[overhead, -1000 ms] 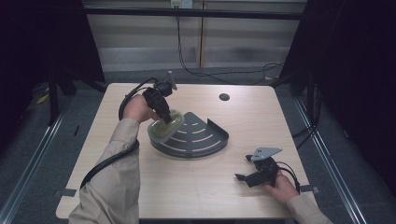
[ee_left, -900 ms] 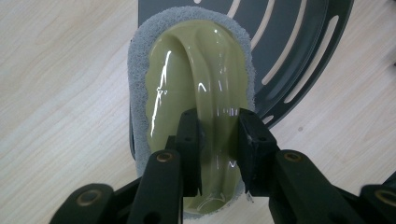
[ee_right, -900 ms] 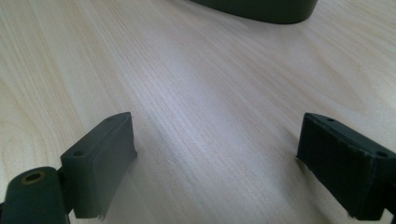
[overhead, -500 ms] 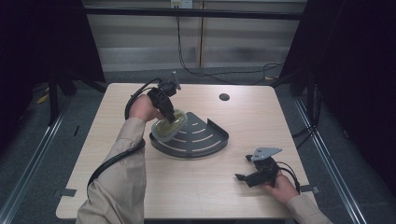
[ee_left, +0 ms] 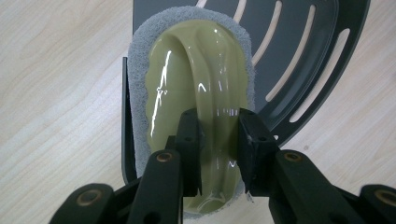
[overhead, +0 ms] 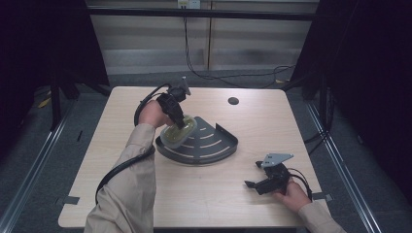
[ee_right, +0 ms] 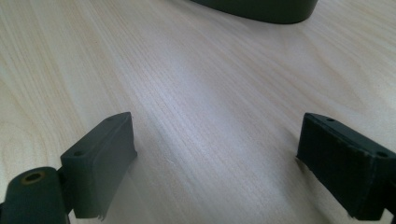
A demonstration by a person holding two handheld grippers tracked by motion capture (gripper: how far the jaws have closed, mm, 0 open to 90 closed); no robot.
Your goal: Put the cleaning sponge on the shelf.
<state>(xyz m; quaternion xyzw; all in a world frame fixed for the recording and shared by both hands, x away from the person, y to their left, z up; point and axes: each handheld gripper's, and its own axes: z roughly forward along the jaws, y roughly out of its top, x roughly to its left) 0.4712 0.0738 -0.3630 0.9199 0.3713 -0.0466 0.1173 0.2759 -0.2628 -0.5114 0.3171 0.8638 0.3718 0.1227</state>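
A scrubber (overhead: 178, 133) with a glossy olive-green handle and a grey pad hangs over the left end of a dark grey slotted corner rack (overhead: 214, 145). My left gripper (overhead: 181, 123) is shut on the scrubber's raised handle ridge. In the left gripper view the two black jaws pinch that ridge (ee_left: 219, 140), with the scrubber (ee_left: 196, 70) above the rack (ee_left: 303, 51) and its left wall. My right gripper (overhead: 253, 183) rests low near the table's front right, open, pointing left. In the right gripper view its jaws (ee_right: 215, 154) stand wide apart over bare wood, the rack's rim (ee_right: 261, 9) far ahead.
A small round black grommet (overhead: 233, 101) sits in the light wooden tabletop (overhead: 121, 160) behind the rack. The left gripper's black cable (overhead: 121, 167) loops along the sleeve. Dark floor and metal rails surround the table.
My left gripper has carried the scrubber slightly to the right, further over the rack's left end. The right gripper has stayed where it was.
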